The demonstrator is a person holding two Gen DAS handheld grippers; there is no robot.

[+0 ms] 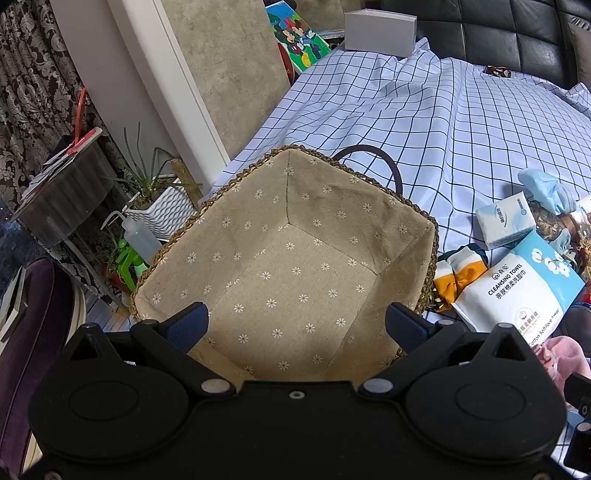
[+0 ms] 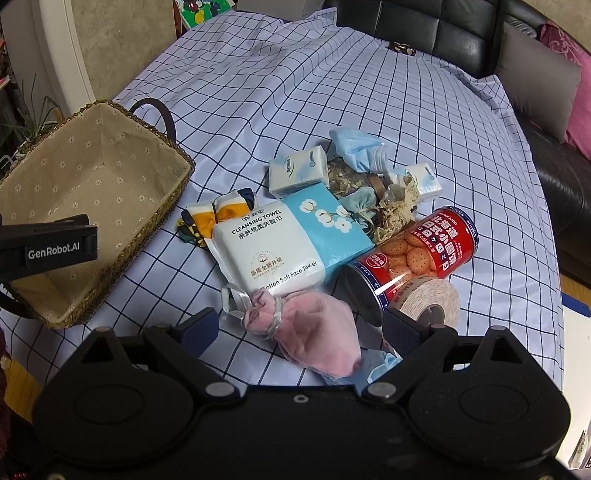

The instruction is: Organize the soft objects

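A woven basket with a beige flowered lining stands empty at the table's left. My left gripper hovers open over its near side. To its right lies a heap: a cleansing towel pack, a yellow patterned cloth, tissue packs, blue cloths and a pink cloth pouch. My right gripper is open, low over the pink pouch, which lies between its fingers without being clamped.
A red biscuit can lies on its side beside a tape roll. The checked tablecloth covers the table. A black sofa stands behind. Plants and a squeeze bottle stand off the table's left edge.
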